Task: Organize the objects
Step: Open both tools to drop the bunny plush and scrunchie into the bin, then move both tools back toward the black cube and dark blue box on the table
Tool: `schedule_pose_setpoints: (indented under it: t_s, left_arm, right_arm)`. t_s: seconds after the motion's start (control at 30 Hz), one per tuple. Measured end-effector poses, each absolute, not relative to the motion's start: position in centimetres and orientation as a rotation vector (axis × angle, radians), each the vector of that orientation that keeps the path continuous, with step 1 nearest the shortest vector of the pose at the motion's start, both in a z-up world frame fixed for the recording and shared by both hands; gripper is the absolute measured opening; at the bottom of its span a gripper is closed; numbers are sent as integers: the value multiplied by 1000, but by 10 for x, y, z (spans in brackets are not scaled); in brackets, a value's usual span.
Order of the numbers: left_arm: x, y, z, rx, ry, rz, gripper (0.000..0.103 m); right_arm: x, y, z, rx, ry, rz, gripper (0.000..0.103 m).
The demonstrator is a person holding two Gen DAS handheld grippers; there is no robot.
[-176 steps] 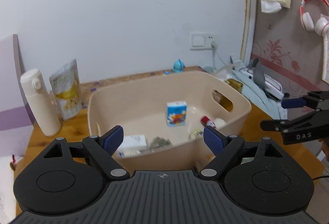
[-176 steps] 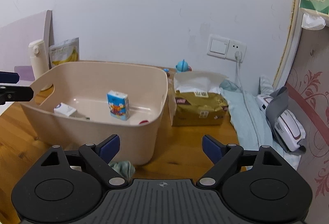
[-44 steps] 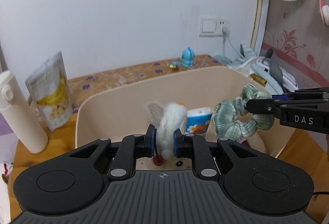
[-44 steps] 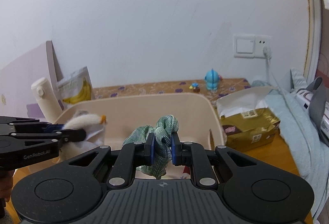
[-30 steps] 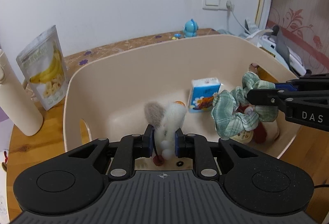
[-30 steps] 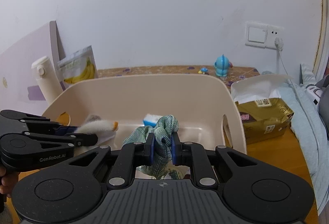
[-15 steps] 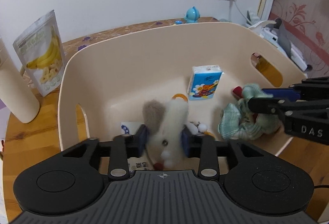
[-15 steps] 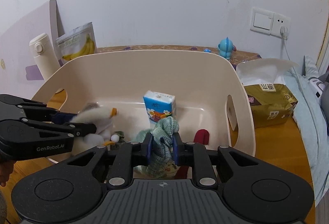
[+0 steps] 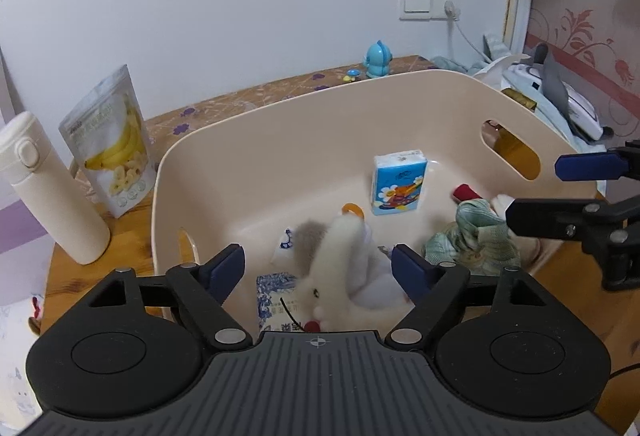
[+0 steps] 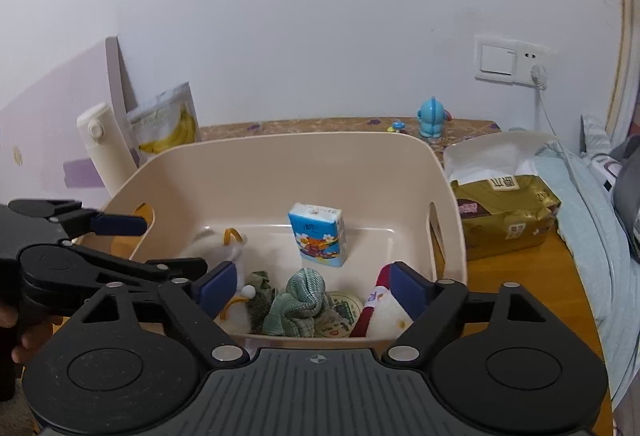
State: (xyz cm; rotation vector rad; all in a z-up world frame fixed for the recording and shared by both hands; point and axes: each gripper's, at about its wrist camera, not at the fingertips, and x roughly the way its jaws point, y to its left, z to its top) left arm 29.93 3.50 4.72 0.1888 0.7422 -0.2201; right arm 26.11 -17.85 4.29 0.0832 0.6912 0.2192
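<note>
Beige plastic storage bin (image 9: 400, 103) holds both released items. White plush toy (image 9: 344, 268) lies on its floor directly below the left gripper (image 9: 318, 268), whose jaws are opening clear of it. Green checked fabric scrunchie (image 10: 302, 300) lies below the right gripper (image 10: 310, 286), jaws likewise opening, nothing pinched. Each gripper stands over its own item.

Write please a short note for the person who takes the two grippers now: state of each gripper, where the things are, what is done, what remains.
Left gripper: jaws opening, pads clear of the white plush toy, which lies in the beige bin.
Right gripper: jaws opening, green scrunchie released on the bin floor.
Also in the bin: blue tissue pack, upright.
Done: toy and scrunchie placed.
Left: draw both grippers back; the banana chips bag and cream bottle stand outside, perhaps next.
</note>
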Motion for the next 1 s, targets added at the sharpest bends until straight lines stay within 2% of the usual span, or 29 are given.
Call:
schedule_pose_setpoints:
  t_s: [0.17, 0.27, 0.5, 1.0]
  left_arm:
    - [286, 36, 56, 184, 699, -205, 82]
    - [277, 40, 65, 167, 667, -190, 82]
    - [254, 48, 82, 129, 618, -171, 84]
    - [200, 52, 80, 85, 597, -182, 84]
  right_arm:
    - [250, -182, 48, 94, 671, 218, 89]
    - [242, -182, 53, 99, 648, 228, 98]
    - [220, -183, 65, 85, 608, 222, 98]
    - [178, -199, 64, 91, 591, 191, 102]
